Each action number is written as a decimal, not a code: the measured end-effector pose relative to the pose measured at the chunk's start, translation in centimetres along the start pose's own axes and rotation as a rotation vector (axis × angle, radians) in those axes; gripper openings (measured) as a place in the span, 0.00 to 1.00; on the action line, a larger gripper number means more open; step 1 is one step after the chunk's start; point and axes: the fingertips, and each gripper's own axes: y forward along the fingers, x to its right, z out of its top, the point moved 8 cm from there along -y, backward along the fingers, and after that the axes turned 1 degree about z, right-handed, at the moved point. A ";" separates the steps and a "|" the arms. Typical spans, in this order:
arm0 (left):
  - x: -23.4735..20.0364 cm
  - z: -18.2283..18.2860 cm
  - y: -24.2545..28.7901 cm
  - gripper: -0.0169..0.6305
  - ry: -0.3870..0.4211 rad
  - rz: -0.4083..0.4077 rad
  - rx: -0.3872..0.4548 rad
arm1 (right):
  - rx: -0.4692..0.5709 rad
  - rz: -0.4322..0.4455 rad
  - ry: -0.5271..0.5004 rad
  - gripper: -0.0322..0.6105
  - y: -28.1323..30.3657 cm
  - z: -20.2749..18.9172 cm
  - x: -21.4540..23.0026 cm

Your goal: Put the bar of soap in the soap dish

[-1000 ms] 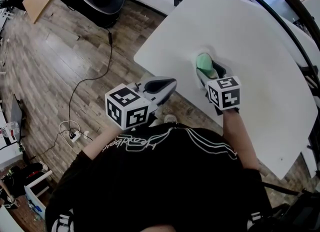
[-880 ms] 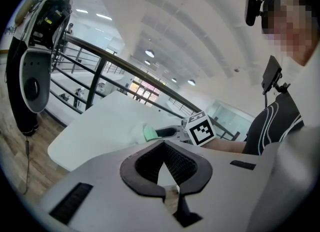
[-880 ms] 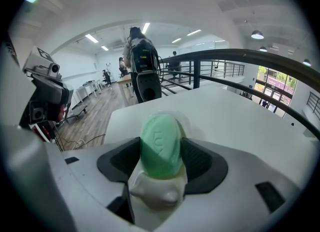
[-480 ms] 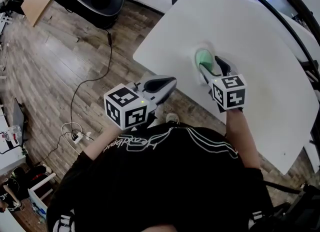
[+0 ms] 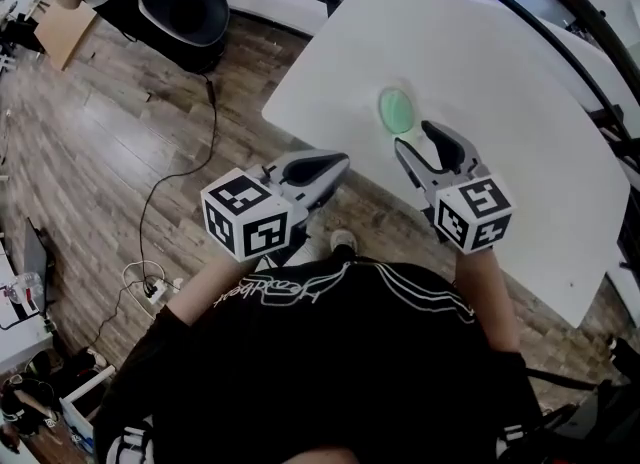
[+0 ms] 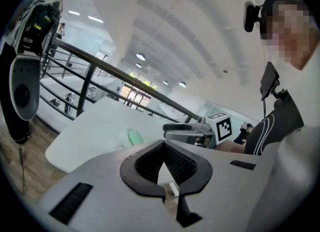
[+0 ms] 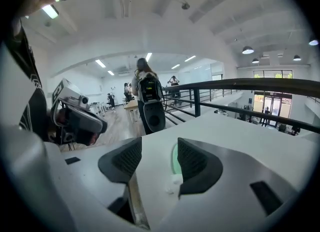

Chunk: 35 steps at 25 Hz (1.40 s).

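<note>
My right gripper (image 7: 156, 162) has its jaws parted, nothing between them. Just beyond lies the green bar of soap (image 5: 397, 111), in the white soap dish (image 5: 399, 86), upper centre of the head view on the white table (image 5: 520, 102). My left gripper (image 5: 338, 164), jaws pressed together and empty, hangs by the table's lower-left edge.

White table (image 5: 520, 72), soap dish (image 5: 399, 89) with green soap (image 5: 397, 112) near its edge

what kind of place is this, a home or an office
Probably an open-plan office or lab: black railing beside the white table, rows of ceiling lights, a black chair on wood-look floor.
</note>
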 end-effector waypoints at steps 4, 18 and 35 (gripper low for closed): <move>2.4 0.0 -1.9 0.04 0.020 -0.032 0.009 | 0.068 0.027 0.012 0.39 -3.2 1.1 -3.2; 12.3 -2.8 -10.1 0.04 0.172 -0.212 0.041 | 0.192 0.063 0.120 0.11 -13.2 -0.4 -15.6; 19.3 -8.8 -15.7 0.04 0.230 -0.263 0.030 | 0.225 0.231 0.224 0.11 -18.9 -4.5 -27.0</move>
